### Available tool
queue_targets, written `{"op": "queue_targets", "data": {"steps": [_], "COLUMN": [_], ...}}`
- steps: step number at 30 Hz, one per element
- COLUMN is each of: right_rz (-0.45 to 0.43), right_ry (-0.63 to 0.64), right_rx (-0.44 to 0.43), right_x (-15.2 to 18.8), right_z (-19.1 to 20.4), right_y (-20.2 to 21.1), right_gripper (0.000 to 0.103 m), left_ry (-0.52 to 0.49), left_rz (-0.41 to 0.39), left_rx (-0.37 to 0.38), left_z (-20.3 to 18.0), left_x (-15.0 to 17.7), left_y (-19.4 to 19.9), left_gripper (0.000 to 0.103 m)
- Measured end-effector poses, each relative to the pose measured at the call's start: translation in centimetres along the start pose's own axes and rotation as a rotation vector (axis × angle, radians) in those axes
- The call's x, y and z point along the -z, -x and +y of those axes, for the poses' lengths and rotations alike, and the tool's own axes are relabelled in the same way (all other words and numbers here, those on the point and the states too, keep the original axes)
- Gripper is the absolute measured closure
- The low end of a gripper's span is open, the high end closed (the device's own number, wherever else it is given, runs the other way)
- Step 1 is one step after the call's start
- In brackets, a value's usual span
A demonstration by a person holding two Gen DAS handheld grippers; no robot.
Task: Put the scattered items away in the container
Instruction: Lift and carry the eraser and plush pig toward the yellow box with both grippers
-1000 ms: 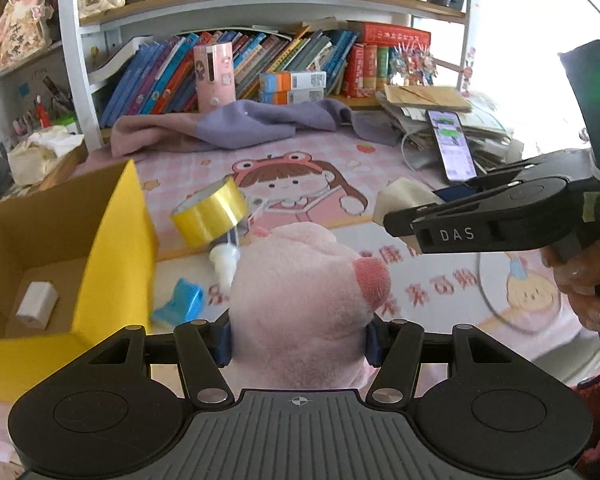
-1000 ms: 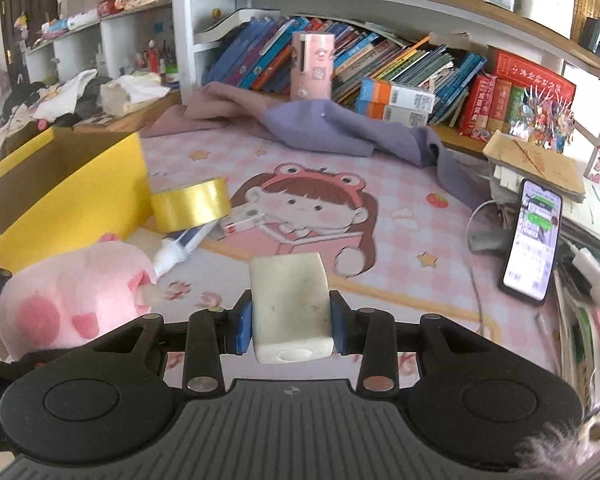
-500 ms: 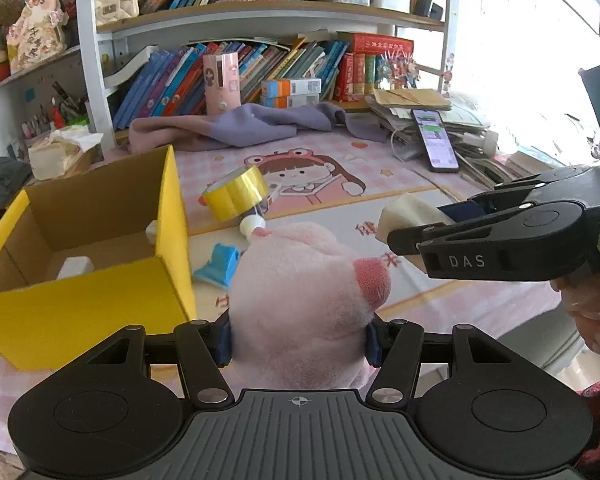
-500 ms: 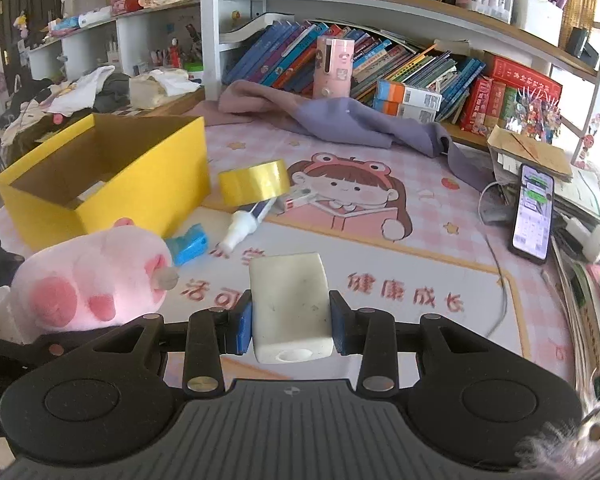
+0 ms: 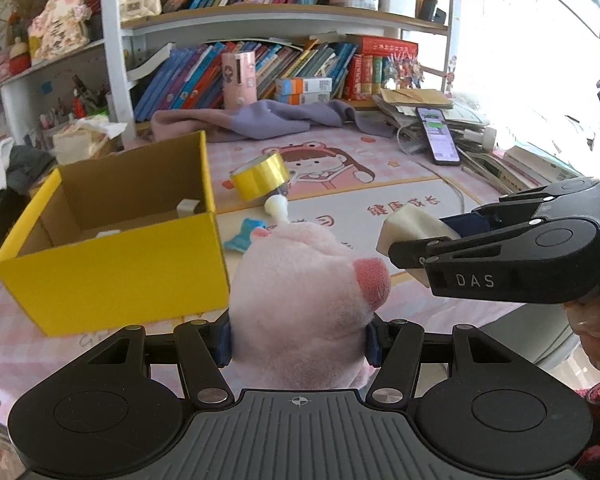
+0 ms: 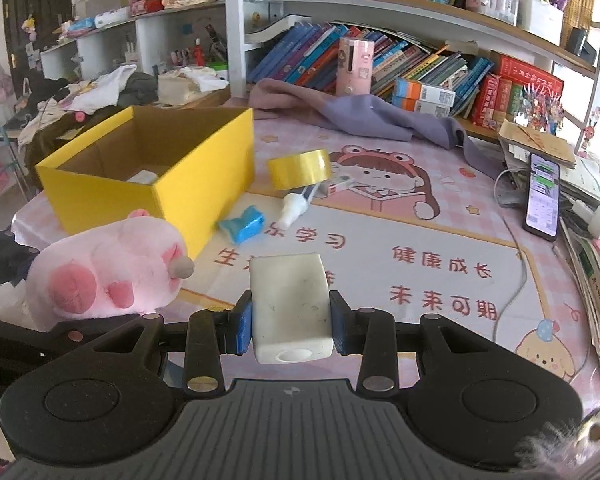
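My left gripper [image 5: 299,334] is shut on a pink plush pig [image 5: 300,296] and holds it above the table's near edge, right of the yellow cardboard box [image 5: 112,272]. The pig also shows in the right wrist view [image 6: 104,268]. My right gripper [image 6: 291,322] is shut on a white rectangular block [image 6: 290,304], raised over the mat; the block shows in the left wrist view [image 5: 410,226]. The open box [image 6: 156,168] holds small white items. A yellow tape roll [image 6: 300,168], a white-capped tube [image 6: 294,208] and a blue clip [image 6: 242,226] lie on the mat beside it.
A purple cloth [image 6: 380,120] lies at the back of the table under the bookshelf [image 6: 420,64]. A phone [image 6: 542,194] rests on paper stacks at the right edge. A pink cylinder [image 6: 354,66] stands by the books. Clothes pile up at far left.
Both grippers have pulled back and up from the table, each still holding its item. The yellow box and scattered items now sit farther away in both views.
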State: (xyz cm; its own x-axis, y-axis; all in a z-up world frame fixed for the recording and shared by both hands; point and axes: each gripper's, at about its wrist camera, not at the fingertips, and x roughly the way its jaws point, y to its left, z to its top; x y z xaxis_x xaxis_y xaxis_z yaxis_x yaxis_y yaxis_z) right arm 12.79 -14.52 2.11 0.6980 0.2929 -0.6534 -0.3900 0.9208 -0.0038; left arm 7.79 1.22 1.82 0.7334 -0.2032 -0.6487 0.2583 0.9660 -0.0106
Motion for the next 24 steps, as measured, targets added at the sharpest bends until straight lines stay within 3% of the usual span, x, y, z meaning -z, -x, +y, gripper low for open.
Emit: {"op": "queue_targets", "data": {"steps": [24], "right_rz": [0.069], "right_ry": [0.058], "right_rx": [-0.112], "right_x": [1.7], "right_z": [5.7], "right_y": [-0.2], "right_gripper": [0.068], "left_ry": [0.130], "left_rz": [0.033], "left_rx": [-0.092], "left_z": [4.4], "left_x": [3.6], "left_y": [3.0], "left_gripper": [0.046]}}
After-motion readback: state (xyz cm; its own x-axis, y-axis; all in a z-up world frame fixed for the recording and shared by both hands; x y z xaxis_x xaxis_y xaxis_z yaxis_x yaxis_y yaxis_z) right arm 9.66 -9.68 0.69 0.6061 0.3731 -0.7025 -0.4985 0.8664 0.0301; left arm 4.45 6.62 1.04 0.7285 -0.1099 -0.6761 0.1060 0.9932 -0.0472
